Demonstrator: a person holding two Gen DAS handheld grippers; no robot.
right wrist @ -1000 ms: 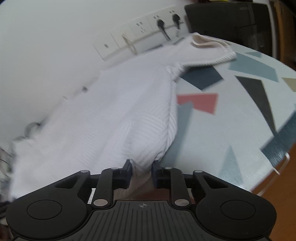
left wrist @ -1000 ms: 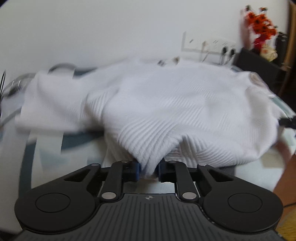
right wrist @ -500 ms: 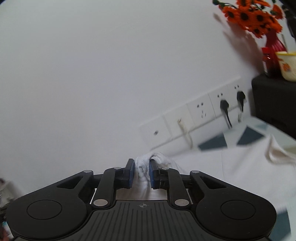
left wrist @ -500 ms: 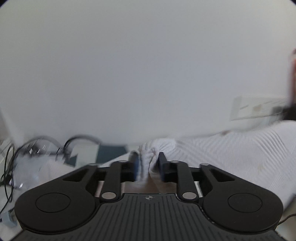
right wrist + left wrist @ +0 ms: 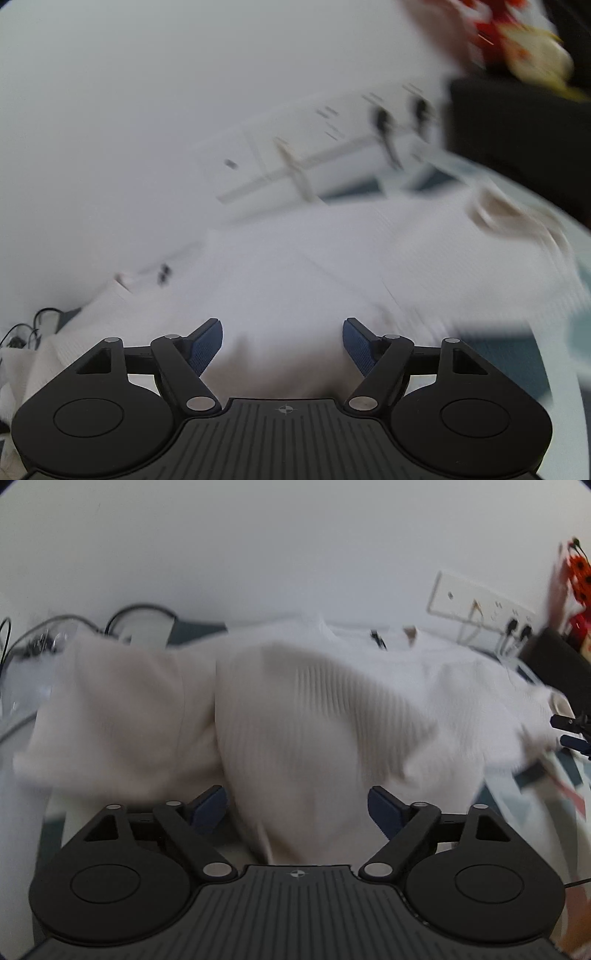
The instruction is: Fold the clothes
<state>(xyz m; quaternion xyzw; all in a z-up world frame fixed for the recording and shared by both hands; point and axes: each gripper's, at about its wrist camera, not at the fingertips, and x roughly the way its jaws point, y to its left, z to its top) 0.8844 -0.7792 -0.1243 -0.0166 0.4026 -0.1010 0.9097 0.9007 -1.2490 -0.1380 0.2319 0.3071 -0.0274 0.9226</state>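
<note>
A white ribbed knit sweater [image 5: 332, 709] lies spread and blurred across the patterned table. In the left wrist view my left gripper [image 5: 297, 808] has its jaws opening wide; the cloth lies between the blue pads [image 5: 210, 806] without being pressed. In the right wrist view my right gripper [image 5: 282, 345] is also opening, its pads [image 5: 207, 345] apart over the sweater [image 5: 332, 280], which is loose below them. The right gripper's fingertips [image 5: 570, 731] show at the right edge of the left wrist view, by the sweater's far side.
A white wall with a row of sockets [image 5: 321, 151] and plugged cables runs behind the table. A black box [image 5: 524, 125] with orange flowers [image 5: 578, 572] stands at the right. Cables [image 5: 44, 635] lie at the table's left end. The patterned tabletop [image 5: 565, 786] shows at right.
Both grippers held pinches of the sweater and carried them toward the wall. Now both have opened and let the cloth go; the sweater lies folded over on itself.
</note>
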